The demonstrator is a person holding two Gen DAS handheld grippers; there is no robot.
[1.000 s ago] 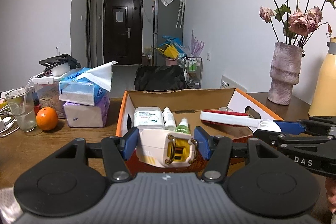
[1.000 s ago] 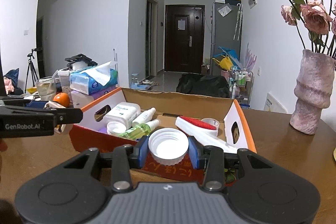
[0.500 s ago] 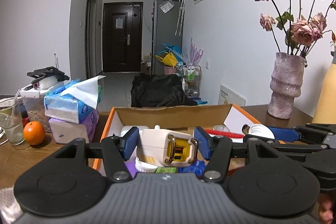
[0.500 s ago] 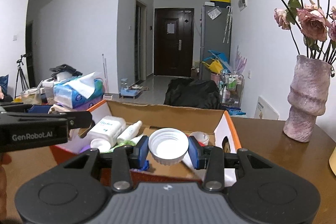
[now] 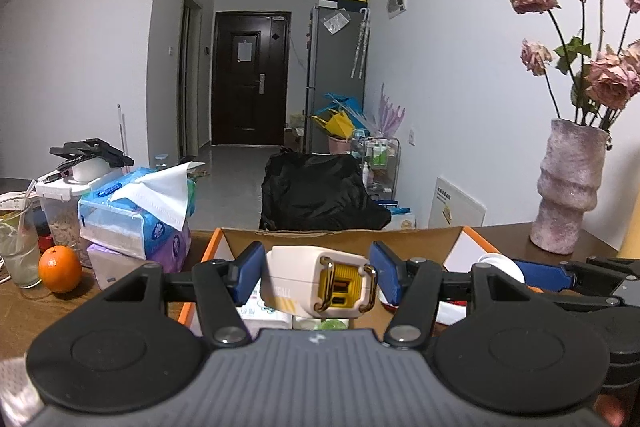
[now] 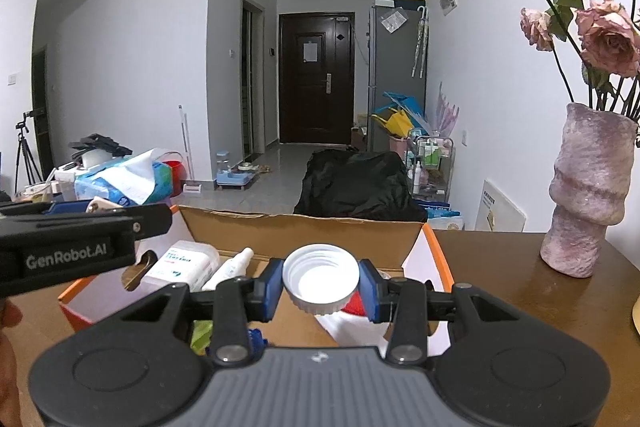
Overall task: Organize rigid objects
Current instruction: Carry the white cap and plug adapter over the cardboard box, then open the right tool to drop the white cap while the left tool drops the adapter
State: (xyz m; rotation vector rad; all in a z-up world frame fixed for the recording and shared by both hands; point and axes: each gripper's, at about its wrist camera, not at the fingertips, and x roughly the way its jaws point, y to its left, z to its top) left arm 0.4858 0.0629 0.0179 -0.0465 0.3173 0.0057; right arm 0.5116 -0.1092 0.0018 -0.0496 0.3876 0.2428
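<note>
Two grippers hang side by side above an open cardboard box [image 6: 304, 227] with orange outer walls, which stands on a brown wooden table [image 6: 500, 267]. The left gripper [image 5: 318, 277] is clamped on a cream charger [image 5: 316, 283] with a yellow end and gold prongs; its blue pads [image 5: 250, 275] press both sides of the charger, which is carried clear of the box floor. The right gripper [image 6: 320, 285] is at a narrow setting, gripping a white screw cap [image 6: 320, 277] by its ribbed rim, the hollow side facing the camera. In the left wrist view the right gripper shows at the right edge with the cap [image 5: 500, 265] between its pads; in the right wrist view the left gripper's black body [image 6: 76, 247] fills the left side.

Inside the box, on the left, lie a white wipes pack [image 6: 182, 265] and a small white bottle [image 6: 232, 267] just beside it. Something green [image 6: 200, 335] and something red [image 6: 354, 305] show under the right gripper, too hidden to name.

Left of the box are stacked tissue packs [image 5: 136, 223], an orange [image 5: 60, 269] and a glass [image 5: 18, 255]. Right of it, on the far side of the table, stands a pink vase [image 6: 588, 199] of dried roses [image 6: 608, 39].
</note>
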